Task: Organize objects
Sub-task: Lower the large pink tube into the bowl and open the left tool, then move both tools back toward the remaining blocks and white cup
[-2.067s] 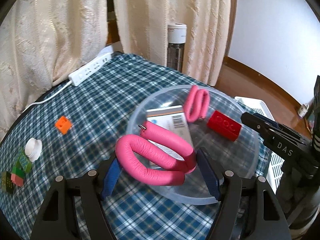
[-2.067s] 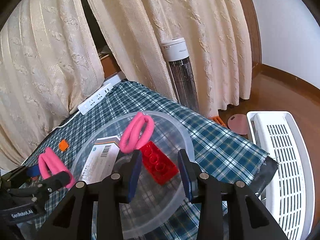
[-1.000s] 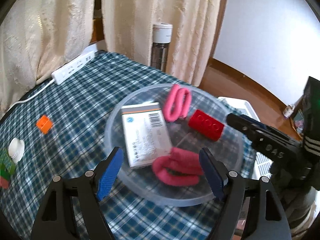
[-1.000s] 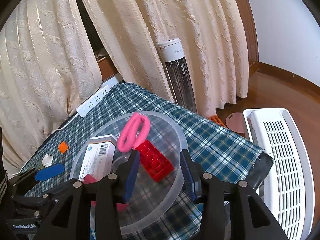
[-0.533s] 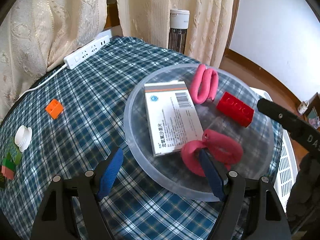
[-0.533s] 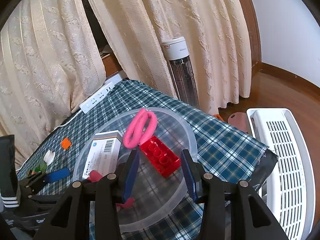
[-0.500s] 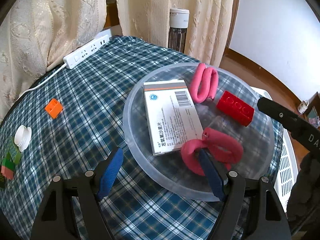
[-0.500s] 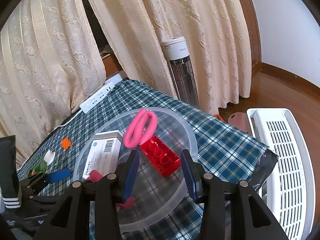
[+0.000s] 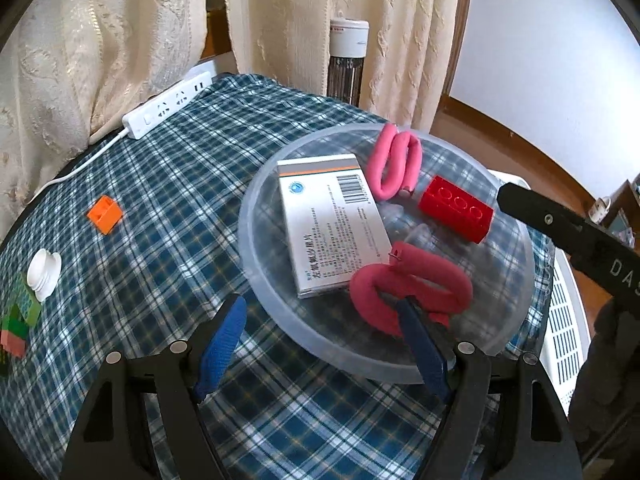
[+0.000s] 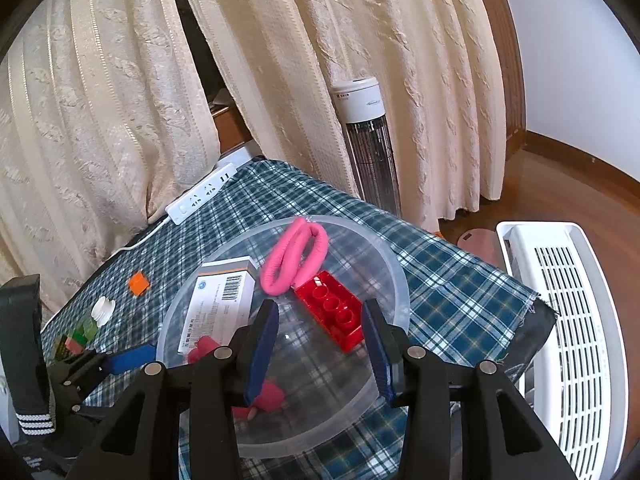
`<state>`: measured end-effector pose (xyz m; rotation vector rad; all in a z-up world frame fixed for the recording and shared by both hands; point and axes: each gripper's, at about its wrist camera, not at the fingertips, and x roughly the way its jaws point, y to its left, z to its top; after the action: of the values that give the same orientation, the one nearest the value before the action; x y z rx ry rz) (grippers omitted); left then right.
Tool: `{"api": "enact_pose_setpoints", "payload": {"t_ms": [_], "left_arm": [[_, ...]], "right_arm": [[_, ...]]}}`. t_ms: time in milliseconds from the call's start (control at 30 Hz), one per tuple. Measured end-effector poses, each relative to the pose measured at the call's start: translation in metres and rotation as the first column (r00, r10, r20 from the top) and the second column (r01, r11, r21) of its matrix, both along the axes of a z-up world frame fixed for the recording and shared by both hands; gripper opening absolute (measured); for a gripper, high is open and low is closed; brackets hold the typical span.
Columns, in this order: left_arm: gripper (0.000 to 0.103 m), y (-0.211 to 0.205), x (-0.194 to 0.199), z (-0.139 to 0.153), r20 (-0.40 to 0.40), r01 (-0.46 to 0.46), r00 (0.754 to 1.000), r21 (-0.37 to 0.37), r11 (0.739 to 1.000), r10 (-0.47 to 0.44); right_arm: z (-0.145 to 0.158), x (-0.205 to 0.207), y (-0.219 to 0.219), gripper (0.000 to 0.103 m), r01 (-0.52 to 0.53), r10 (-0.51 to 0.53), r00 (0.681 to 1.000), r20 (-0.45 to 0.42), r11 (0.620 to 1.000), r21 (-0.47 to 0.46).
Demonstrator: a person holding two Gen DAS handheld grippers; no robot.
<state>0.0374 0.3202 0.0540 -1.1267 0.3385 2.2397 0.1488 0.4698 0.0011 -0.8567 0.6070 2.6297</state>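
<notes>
Gathering loose things into the clear bowl (image 9: 256, 264) seems to be the job, and the bowl, on the checked cloth (image 9: 168, 184) of the counter, serves here as the landmark. Inside it lie four things: a white medicine box (image 9: 332, 224) flat toward its left side, a folded pink curler (image 9: 394, 166) at its far rim, a red brick (image 9: 456, 210) just right of that curler, and a second pink curler (image 9: 412, 292) at the near rim, touching the box's corner. They look dropped in rather than arranged, which fits a collecting step.

The left tongs (image 9: 320, 344) hang over the bowl's near-left rim with the jaws wide apart and nothing between them; one blue pad overlaps the near curler in the picture, but contact cannot be told. The right tongs (image 10: 320, 344) sit over the bowl's near side, jaws narrowly apart and empty, the red brick (image 10: 332, 310) lying just beyond them.

Left of the bowl, well apart on the cloth, wait an orange block (image 9: 105, 214), a white cap (image 9: 44, 274) and a cluster of green and pink bricks (image 9: 18, 320); these probably remain to be collected. Nothing blocks the way to them. Beyond the bowl lie a power strip (image 9: 168, 104), curtains (image 9: 304, 20) and a tower heater (image 9: 347, 62); a white appliance (image 10: 568, 344) stands off the counter's right edge.
</notes>
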Motion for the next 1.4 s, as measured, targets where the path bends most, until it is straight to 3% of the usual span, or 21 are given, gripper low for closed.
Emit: {"api": "enact_pose_setpoints", "payload": {"t_ms": [333, 767, 1400], "left_arm": [[0.079, -0.034, -0.001, 0.013, -0.013, -0.048, 0.999, 0.036, 0.998, 0.048], [0.079, -0.104, -0.016, 0.024, -0.034, -0.168, 0.985, 0.066, 0.984, 0.171], [0.079, -0.233, -0.052, 0.026, -0.048, -0.389, 0.918, 0.079, 0.918, 0.394]], "right_arm": [[0.009, -0.006, -0.025, 0.056, -0.041, 0.041, 0.999, -0.005, 0.999, 0.017], [0.017, -0.025, -0.077, 0.056, -0.141, 0.141, 0.990, 0.008, 0.989, 0.044], [0.013, -0.066, -0.154, 0.056, -0.282, 0.278, 0.959, 0.060, 0.958, 0.055]]}}
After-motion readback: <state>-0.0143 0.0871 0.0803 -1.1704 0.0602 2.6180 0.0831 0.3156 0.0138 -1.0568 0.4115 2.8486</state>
